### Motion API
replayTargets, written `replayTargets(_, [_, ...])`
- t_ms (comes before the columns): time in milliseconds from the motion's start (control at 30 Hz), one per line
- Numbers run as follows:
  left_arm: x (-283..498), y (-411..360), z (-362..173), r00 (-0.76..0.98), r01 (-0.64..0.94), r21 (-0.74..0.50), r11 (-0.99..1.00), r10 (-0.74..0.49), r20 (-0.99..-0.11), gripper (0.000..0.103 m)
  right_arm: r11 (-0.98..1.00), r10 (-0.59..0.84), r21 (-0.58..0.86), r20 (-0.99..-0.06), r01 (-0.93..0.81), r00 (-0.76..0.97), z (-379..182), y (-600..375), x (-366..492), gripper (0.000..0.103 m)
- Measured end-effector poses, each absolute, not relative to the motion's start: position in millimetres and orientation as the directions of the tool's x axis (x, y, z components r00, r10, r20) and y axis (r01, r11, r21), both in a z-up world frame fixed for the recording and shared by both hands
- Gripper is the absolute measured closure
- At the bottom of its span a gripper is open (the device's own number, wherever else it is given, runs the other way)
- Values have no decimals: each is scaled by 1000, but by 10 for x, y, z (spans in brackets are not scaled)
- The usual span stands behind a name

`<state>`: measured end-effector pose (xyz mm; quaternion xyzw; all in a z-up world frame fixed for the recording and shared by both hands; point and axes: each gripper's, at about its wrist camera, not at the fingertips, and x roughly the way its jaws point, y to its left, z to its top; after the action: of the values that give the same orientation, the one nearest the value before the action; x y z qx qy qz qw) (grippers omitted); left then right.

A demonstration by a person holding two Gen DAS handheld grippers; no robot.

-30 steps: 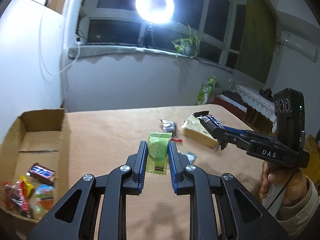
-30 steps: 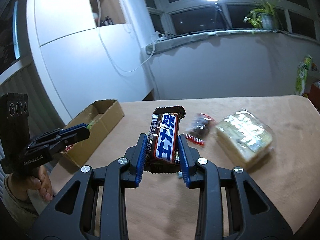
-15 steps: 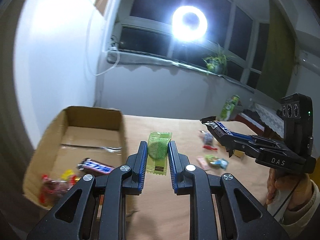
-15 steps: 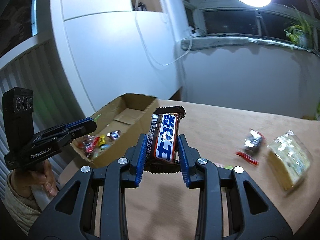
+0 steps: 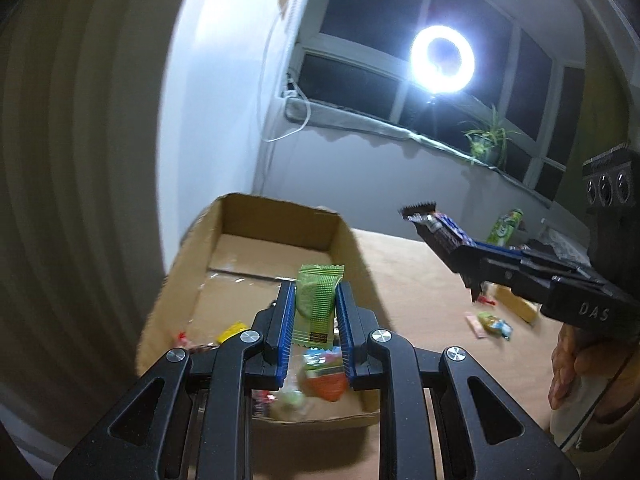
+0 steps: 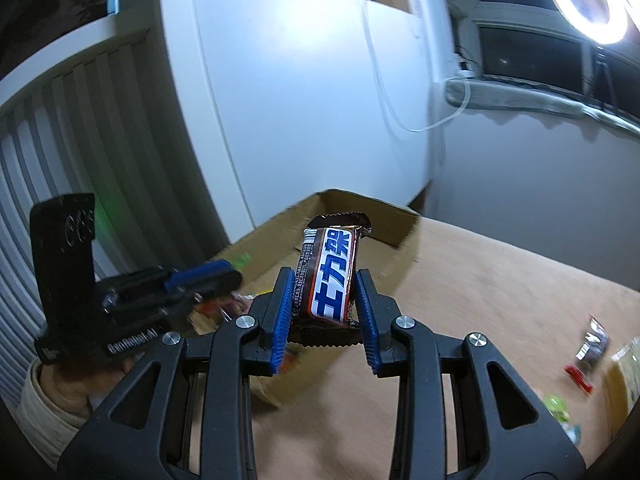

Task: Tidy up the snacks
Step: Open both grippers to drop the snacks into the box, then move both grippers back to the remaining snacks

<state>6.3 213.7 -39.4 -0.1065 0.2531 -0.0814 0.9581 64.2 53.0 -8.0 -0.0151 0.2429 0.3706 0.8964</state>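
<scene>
Moved: both carriers have swung across the table (image 5: 420,276) toward the cardboard box (image 5: 280,220).
Left hand-held gripper (image 5: 316,312): clamped on green wafer packet (image 5: 318,300), above the box's near end.
Right hand-held gripper (image 6: 324,300): clamped on chocolate bar (image 6: 330,276), beside the box wall (image 6: 360,204).
Release: clear the wall first, drop low onto bare cardboard.

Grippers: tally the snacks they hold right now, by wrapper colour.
Green wrapper: 1, the green packet in the left gripper.
Brown wrapper with blue lettering: 1, the chocolate bar in the right gripper.
Total: 2.
</scene>
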Motion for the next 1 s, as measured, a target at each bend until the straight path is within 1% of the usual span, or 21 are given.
replayTargets(133, [113,2225,-477,849,80,-252,964,-198,-489,83,689,687,152,-446,-708,573,-93,844,762,71])
replayTargets(167, [129,2241,-495,847,73,-249,966,-192,-495,82,677,696,154,-451,-720,559,-110,913,816,68])
replayTargets(200, [143,2257,-521,845,59,-245,968,-179,-504,80,669,696,151,-470,-728,543,-140,995,862,52])
replayTargets(233, [147,2268,-539,842,45,-243,969,-168,-512,70,679,681,141,-489,-721,546,-173,1046,897,47])
replayTargets(267, [141,2283,-555,842,28,-243,970,-154,-517,51,687,677,137,-478,-713,560,-175,1031,886,46])
replayTargets(300, [117,2298,-564,845,13,-242,970,-140,-517,43,690,679,137,-462,-711,571,-169,1000,854,42])
replayTargets(333, [77,2309,-565,850,0,-237,972,-125,-512,31,698,674,131,-454,-704,583,-174,949,820,39])
replayTargets(367, [44,2311,-557,854,-7,-230,973,-114,-508,29,708,663,124,-453,-695,595,-183,911,802,35])
replayTargets(467, [-34,2313,-536,859,-32,-203,979,-77,-507,29,737,632,98,-451,-669,630,-215,776,728,35])
replayTargets(533, [-53,2323,-530,860,-35,-192,981,-68,-505,28,749,618,85,-447,-657,647,-220,705,681,30])
replayTargets(600, [-81,2328,-515,861,-42,-181,982,-56,-505,28,775,586,47,-427,-630,689,-225,632,589,14])
replayTargets(667, [-133,2329,-493,864,-47,-176,983,-49,-502,28,794,559,14,-408,-607,722,-229,568,513,8])
replayTargets(700, [-151,2337,-488,864,-48,-175,983,-47,-501,28,803,544,-1,-406,-596,734,-242,542,471,3])
replayTargets(733, [-179,2339,-475,865,-50,-173,984,-44,-500,28,809,535,-9,-402,-588,743,-251,519,446,1])
replayTargets(867, [-213,2316,-435,868,-62,-157,986,-24,-496,25,823,512,-22,-402,-567,759,-315,440,330,0])
replayTargets(1000, [-226,2257,-402,870,-57,-148,987,-24,-493,25,825,512,-11,-413,-566,753,-403,374,234,0])
